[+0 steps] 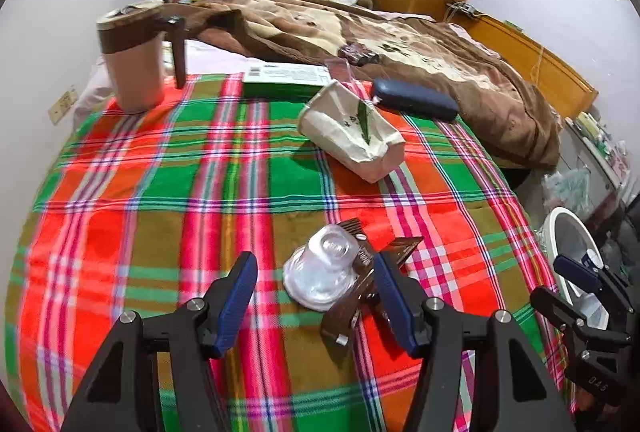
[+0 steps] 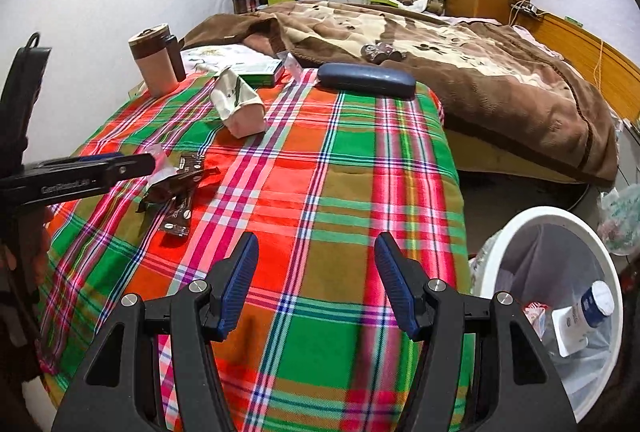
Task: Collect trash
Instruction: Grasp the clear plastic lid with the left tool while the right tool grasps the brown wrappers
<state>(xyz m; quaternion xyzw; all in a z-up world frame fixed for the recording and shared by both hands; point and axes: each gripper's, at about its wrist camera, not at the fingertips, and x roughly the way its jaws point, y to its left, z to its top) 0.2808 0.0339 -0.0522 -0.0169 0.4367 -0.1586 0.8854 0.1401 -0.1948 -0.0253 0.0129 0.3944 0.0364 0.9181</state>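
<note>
- Left gripper (image 1: 316, 296), jaws spread, nearer: clear cup (image 1: 326, 272) on brown wrappers (image 1: 360, 296) sits between its fingers
- Right gripper (image 2: 316, 288), jaws spread, holds nothing; bin (image 2: 508, 232) to its right

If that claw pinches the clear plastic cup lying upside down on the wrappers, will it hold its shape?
Probably not: the cup looks thin and see-through, so it may buckle. It seems light and smooth, so it could slip. It rests on loose wrappers and might slide.

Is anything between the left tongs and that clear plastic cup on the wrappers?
Nothing visible. The left tongs stand open just short of the cup, which lies on the brown wrappers on bare plaid cloth.
</note>
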